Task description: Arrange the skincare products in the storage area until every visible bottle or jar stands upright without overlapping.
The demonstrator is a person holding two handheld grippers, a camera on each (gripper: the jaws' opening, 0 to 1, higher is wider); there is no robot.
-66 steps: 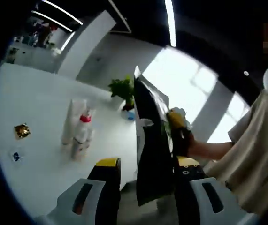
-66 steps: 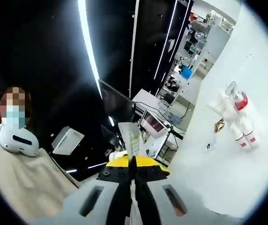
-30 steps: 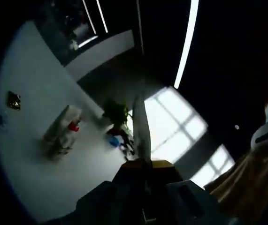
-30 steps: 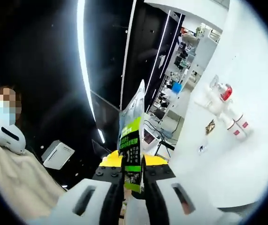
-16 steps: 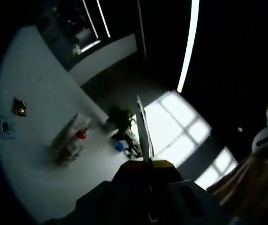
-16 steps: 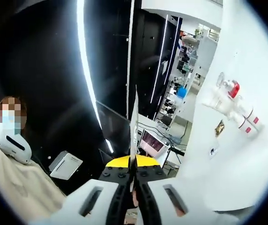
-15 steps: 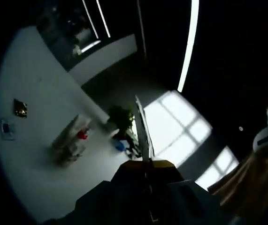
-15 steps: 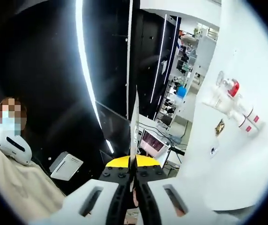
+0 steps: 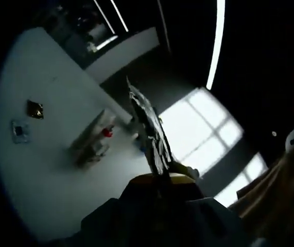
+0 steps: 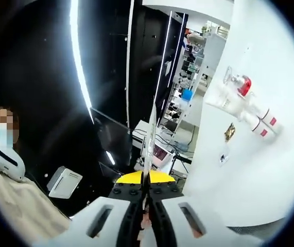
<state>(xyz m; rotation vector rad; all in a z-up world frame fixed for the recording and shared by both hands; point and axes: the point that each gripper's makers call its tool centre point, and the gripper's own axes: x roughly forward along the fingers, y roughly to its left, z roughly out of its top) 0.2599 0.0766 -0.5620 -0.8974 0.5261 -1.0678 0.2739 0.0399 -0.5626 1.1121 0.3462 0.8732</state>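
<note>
Sachet [image 9: 149,136] pinched by both tongs, bottles [image 10: 247,105] beyond

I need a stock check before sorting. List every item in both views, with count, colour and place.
Skincare bottles: one cluster, exact count unclear, white with red caps and labels, standing together on the white table.
Gold sachet: one, gold, lying on the table near the bottles.
Small packet: one, pale with dark print, beside the gold sachet.
Flat pouch: one, dark and glossy, held up off the table, pinched by both grippers.
Left gripper: yellow-tipped, shut on the pouch.
Right gripper: yellow-tipped, shut on the pouch, seen edge-on.
</note>
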